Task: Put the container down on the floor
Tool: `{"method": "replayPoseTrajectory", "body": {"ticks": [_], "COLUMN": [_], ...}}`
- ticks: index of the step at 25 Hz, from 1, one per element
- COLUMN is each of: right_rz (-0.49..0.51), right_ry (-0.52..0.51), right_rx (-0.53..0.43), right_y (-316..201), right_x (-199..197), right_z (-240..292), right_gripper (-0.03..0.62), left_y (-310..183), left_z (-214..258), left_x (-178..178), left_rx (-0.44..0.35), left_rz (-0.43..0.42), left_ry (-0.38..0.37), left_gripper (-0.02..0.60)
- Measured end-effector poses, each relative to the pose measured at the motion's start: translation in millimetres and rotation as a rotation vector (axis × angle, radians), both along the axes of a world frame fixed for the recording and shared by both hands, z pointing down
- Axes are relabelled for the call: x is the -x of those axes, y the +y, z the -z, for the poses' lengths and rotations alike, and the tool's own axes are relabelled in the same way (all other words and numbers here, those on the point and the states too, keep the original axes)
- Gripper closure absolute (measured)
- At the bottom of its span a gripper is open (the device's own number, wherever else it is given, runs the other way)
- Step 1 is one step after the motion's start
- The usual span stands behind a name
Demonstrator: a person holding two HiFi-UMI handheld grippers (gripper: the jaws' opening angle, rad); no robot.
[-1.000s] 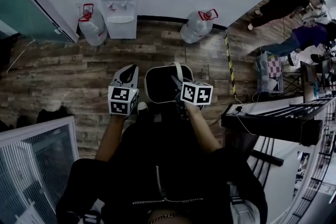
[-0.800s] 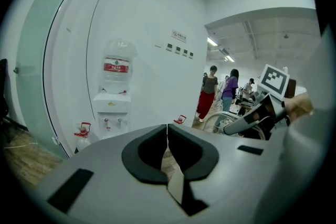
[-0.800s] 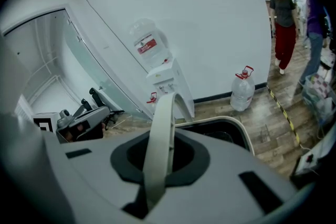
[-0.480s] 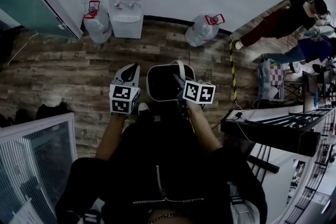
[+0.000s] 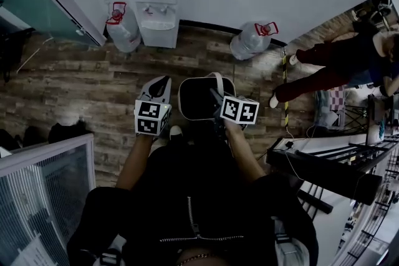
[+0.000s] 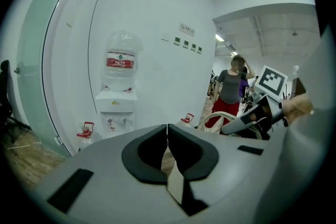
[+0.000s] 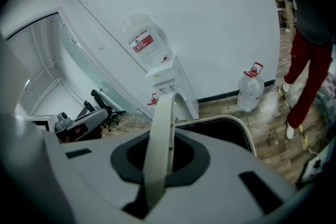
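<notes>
Two grippers show in the head view: the right gripper (image 5: 216, 98) carries the dark, pale-rimmed plastic container (image 5: 196, 99) by its pale arched handle (image 5: 216, 80), apparently clear of the brown wood-plank floor (image 5: 75, 84), with the left gripper (image 5: 158, 87) just beside it. In the left gripper view the jaws meet on nothing. In the right gripper view the jaws clamp that handle, so carrying seems in hand; next, I judge, comes lowering until the base rests on the planks, then release.
</notes>
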State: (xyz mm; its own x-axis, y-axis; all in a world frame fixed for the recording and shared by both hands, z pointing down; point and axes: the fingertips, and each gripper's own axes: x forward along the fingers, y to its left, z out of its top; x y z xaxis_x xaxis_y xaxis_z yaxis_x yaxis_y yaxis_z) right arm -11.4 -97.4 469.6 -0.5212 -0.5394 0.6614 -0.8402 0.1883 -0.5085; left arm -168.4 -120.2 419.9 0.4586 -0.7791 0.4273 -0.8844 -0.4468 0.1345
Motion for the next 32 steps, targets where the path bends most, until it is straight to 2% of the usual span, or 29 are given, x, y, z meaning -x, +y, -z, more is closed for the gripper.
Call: {"method": "replayPoseTrajectory", "body": {"ticks": [17, 32], "right_rz": [0.085, 0.057], "right_ry": [-0.017, -0.025], "right_rx": [0.042, 0.060], "right_y": [-120, -194], "right_x": [-17, -83], "right_z": [-12, -26], "right_gripper": [0.568, 0.568], "left_y": [-110, -174], "left_z": [-4, -19], "left_x": [-20, -79], "left_rx": [0.042, 0.100], "left_rz": [0.081, 0.066], "left_ry": [-0.014, -0.069], "left_gripper": [0.566, 0.566]}}
